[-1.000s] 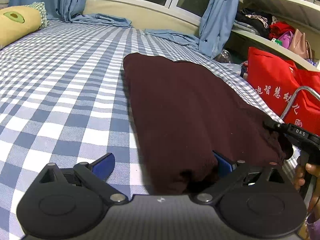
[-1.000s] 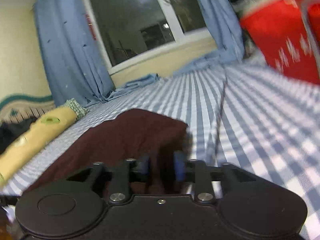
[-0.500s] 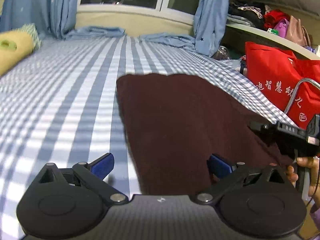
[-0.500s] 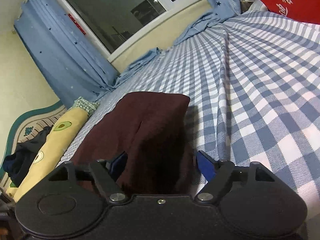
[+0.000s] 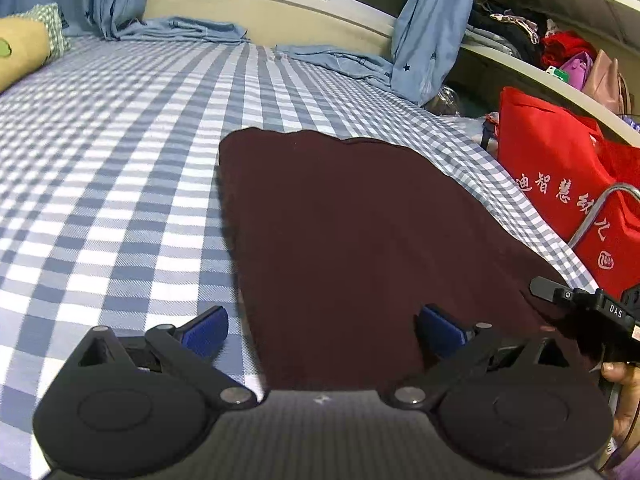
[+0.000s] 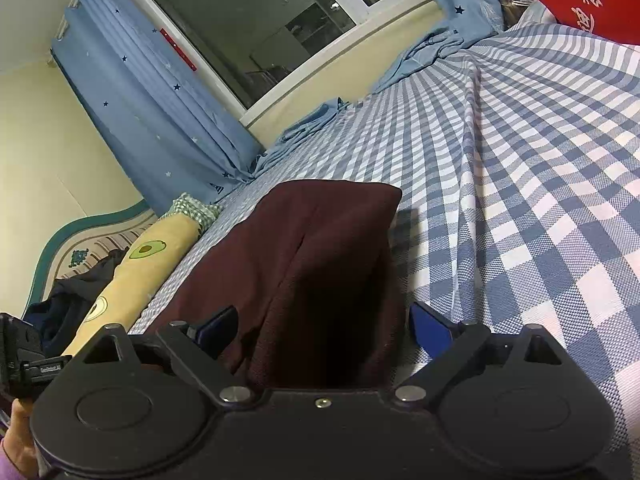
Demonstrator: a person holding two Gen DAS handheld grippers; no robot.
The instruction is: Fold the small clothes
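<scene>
A: What's changed w/ the right gripper?

B: Its jaws have just been opening; a sec ago they pinched the near edge of the dark maroon garment, now they stand wide apart. The cloth's thick folded edge sits between them but the pads don't press on it. So it's let go.

A: Meaning for the fold?

B: Looks like one fold is laid down. The garment lies flat on the checked bed sheet, a long dark slab running from 6 toward 12 in the left wrist view. Prob. another fold or a smoothing pass is left.

A: Left gripper?

B: Jaws apart too, nothing clamped. One blue pad is over bare sheet at 7, the other over the cloth at 5. It has slid sideways along the near edge, tilted down at the bed.

A: Right one's pose?

B: Low, rolled to one side, pointed along the garment. The person's hand holds it at 4 in the left view.
</scene>
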